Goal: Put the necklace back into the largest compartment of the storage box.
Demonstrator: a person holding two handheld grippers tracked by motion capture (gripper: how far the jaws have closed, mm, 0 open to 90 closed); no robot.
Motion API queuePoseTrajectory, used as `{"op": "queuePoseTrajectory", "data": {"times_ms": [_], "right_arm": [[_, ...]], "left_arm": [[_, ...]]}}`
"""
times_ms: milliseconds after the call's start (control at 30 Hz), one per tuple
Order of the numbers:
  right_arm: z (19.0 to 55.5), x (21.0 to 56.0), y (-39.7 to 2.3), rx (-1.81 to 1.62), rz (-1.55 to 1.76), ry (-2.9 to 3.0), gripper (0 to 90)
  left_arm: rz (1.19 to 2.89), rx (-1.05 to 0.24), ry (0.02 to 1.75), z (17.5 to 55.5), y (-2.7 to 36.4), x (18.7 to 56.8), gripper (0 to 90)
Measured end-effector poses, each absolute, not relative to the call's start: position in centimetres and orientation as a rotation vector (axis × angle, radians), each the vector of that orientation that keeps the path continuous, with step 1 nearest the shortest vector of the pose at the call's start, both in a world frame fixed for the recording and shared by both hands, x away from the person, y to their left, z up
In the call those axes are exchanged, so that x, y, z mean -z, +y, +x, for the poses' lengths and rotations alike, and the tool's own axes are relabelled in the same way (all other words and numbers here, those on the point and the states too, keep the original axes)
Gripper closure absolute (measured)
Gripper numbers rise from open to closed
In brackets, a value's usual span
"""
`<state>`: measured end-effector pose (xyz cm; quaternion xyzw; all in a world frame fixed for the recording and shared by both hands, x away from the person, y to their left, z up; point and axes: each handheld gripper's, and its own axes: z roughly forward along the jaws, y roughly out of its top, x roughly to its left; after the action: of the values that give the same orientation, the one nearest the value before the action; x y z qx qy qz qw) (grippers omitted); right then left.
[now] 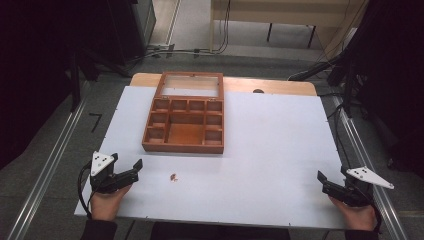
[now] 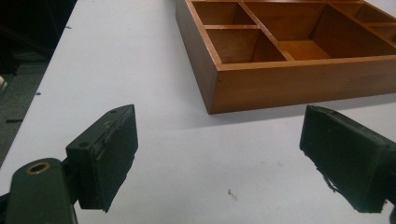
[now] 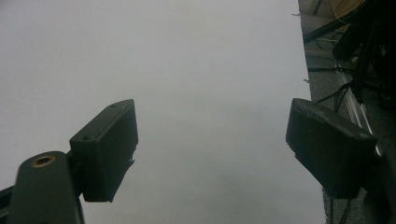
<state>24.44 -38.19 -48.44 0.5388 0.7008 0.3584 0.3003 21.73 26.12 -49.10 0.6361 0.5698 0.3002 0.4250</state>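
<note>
The wooden compartment box (image 1: pixel 183 125) sits mid-table, glazed lid (image 1: pixel 190 85) flung back, every cell bare, presumably ready for filling. A small brownish scrap (image 1: pixel 173 177) lies just before the box. Left gripper (image 1: pixel 131 169) rests nearest the box, jaws spread wide; right gripper (image 1: pixel 322 179) waits well apart, jaws gaping too. No writing readable anywhere.

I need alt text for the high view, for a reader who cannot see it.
An open wooden box with empty compartments sits on a white table. At the near edge, hands hold the left tongs and right tongs, both open, with a small brown scrap nearby.
</note>
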Motion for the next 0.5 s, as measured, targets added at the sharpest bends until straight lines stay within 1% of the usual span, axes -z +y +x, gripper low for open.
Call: {"op": "queuePoseTrajectory", "data": {"times_ms": [500], "right_arm": [[24.47,48.45,-38.18,-0.951,1.426,1.863,15.3]], "left_arm": [[1.612,-0.739,1.403,21.71,25.36,49.1,12.1]]}}
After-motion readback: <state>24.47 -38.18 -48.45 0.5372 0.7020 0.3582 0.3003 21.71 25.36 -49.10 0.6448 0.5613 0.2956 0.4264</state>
